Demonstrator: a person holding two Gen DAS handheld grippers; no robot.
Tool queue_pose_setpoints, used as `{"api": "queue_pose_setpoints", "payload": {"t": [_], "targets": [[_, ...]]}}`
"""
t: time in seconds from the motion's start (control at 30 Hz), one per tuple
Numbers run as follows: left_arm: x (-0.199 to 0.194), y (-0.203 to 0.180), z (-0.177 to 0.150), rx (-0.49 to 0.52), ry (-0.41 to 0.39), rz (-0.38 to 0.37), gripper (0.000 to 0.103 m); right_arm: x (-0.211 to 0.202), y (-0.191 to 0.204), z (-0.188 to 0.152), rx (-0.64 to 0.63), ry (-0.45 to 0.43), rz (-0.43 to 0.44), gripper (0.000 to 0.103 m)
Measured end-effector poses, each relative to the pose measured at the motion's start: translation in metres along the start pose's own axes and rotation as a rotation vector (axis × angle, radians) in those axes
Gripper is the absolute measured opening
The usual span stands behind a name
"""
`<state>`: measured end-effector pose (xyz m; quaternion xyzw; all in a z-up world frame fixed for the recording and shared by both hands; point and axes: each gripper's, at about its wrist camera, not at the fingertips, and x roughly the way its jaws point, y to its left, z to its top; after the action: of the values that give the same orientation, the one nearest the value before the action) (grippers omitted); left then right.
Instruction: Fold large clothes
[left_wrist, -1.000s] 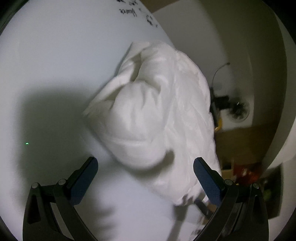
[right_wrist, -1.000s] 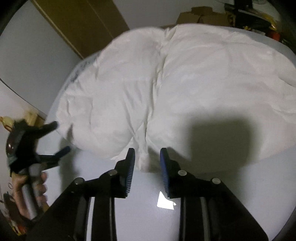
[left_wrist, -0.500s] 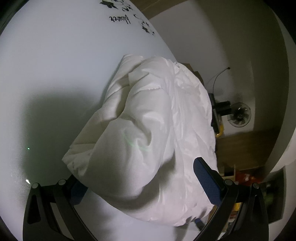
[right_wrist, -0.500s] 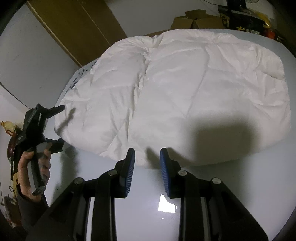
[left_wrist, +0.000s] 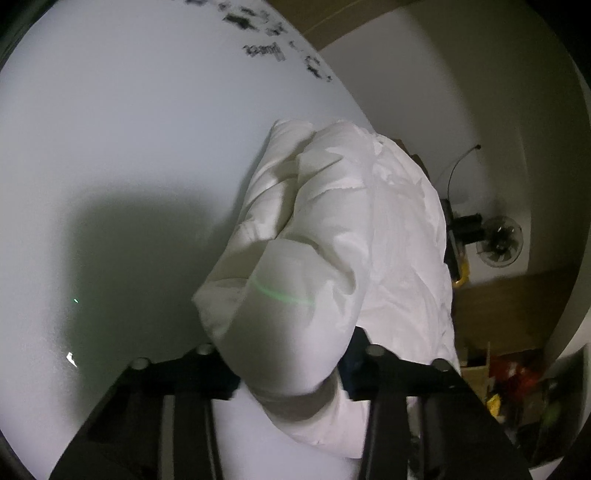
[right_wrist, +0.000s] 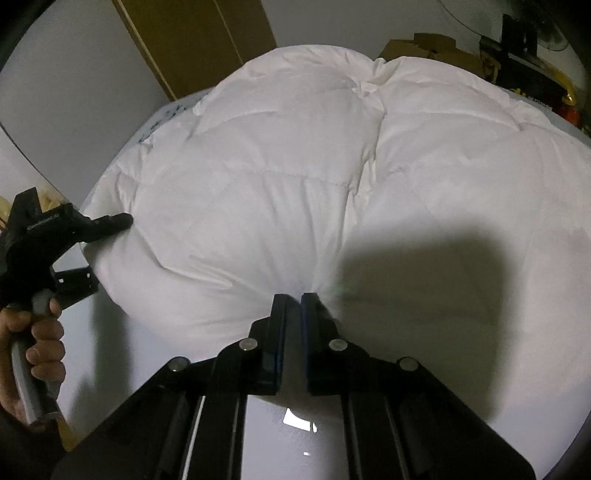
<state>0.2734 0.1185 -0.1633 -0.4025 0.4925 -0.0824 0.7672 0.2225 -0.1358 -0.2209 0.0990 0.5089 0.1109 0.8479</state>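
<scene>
A large puffy white quilted garment (right_wrist: 314, 177) lies bunched on a white table (right_wrist: 369, 435). In the right wrist view my right gripper (right_wrist: 294, 301) is shut on the garment's near edge, the fabric pinched between the blue pads. In the left wrist view the garment's end (left_wrist: 295, 314) bulges between the jaws of my left gripper (left_wrist: 286, 354), which are closed in on it; the fingertips are hidden by fabric. The left gripper also shows in the right wrist view (right_wrist: 74, 229), held by a hand at the garment's left end.
Black printed lettering (left_wrist: 266, 51) marks the table's far part. A standing fan (left_wrist: 498, 240), cardboard boxes (right_wrist: 436, 44) and clutter (left_wrist: 517, 376) sit beyond the table's edge. A wooden door (right_wrist: 195, 40) stands behind.
Both grippers moved forward onto the garment. The left jaws, wide open before, have closed in around its end. The right jaws closed from a narrow gap onto its near edge.
</scene>
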Motion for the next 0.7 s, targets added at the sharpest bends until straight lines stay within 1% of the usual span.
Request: {"api": "queue_pose_setpoints", "payload": {"t": [0.03,0.07,0.13,0.17,0.2,0.23,0.27,0.3,0.37,0.4,0.43,0.5,0.53,0.6,0.63,0.67,0.7], "targets": [[-0.002,-0.002,-0.001,0.013,-0.007,0.004,0.03,-0.007,-0.002,0.003,0.02,-0.007,0.045,0.007],[-0.004,-0.006,-0.002,0.029,-0.016,0.011,0.028,-0.02,-0.006,0.007,0.042,-0.054,0.074,0.007],[-0.009,-0.016,-0.004,0.074,-0.041,0.032,0.024,-0.038,-0.011,0.018,0.055,-0.133,0.022,0.007],[-0.01,-0.023,-0.005,0.092,-0.052,0.041,0.023,-0.041,-0.014,0.024,0.068,-0.158,0.004,0.007],[-0.012,-0.029,-0.006,0.111,-0.064,0.052,0.022,-0.038,-0.015,0.027,0.073,-0.151,0.007,0.007],[-0.014,-0.035,-0.007,0.129,-0.073,0.06,0.021,-0.03,-0.015,0.03,0.068,-0.121,0.005,0.007],[-0.018,-0.039,-0.009,0.145,-0.082,0.061,0.02,-0.01,-0.014,0.03,0.057,-0.046,-0.005,0.007],[-0.022,-0.044,-0.01,0.164,-0.092,0.063,0.019,0.006,-0.013,0.026,0.049,0.008,-0.015,0.007],[-0.031,-0.056,-0.014,0.214,-0.123,0.086,0.018,0.01,-0.009,0.02,0.01,-0.004,-0.042,0.006],[-0.036,-0.066,-0.017,0.249,-0.148,0.104,0.018,0.006,-0.007,0.018,0.007,-0.005,-0.038,0.007],[-0.041,-0.073,-0.019,0.273,-0.165,0.112,0.018,0.0,-0.009,0.015,0.026,-0.008,-0.004,0.007],[-0.043,-0.091,-0.023,0.316,-0.194,0.128,0.018,-0.02,-0.023,0.008,0.108,-0.054,0.116,0.007],[-0.046,-0.098,-0.025,0.332,-0.206,0.134,0.018,-0.032,-0.03,0.004,0.129,-0.086,0.123,0.007],[-0.055,-0.113,-0.032,0.375,-0.228,0.147,0.018,-0.05,-0.05,-0.007,0.164,-0.129,0.11,0.007],[-0.059,-0.121,-0.035,0.395,-0.242,0.149,0.018,-0.059,-0.062,-0.014,0.191,-0.147,0.118,0.007],[-0.062,-0.129,-0.039,0.413,-0.254,0.15,0.018,-0.073,-0.079,-0.023,0.235,-0.175,0.113,0.007],[-0.065,-0.134,-0.043,0.43,-0.263,0.151,0.018,-0.087,-0.095,-0.031,0.267,-0.203,0.09,0.007]]}}
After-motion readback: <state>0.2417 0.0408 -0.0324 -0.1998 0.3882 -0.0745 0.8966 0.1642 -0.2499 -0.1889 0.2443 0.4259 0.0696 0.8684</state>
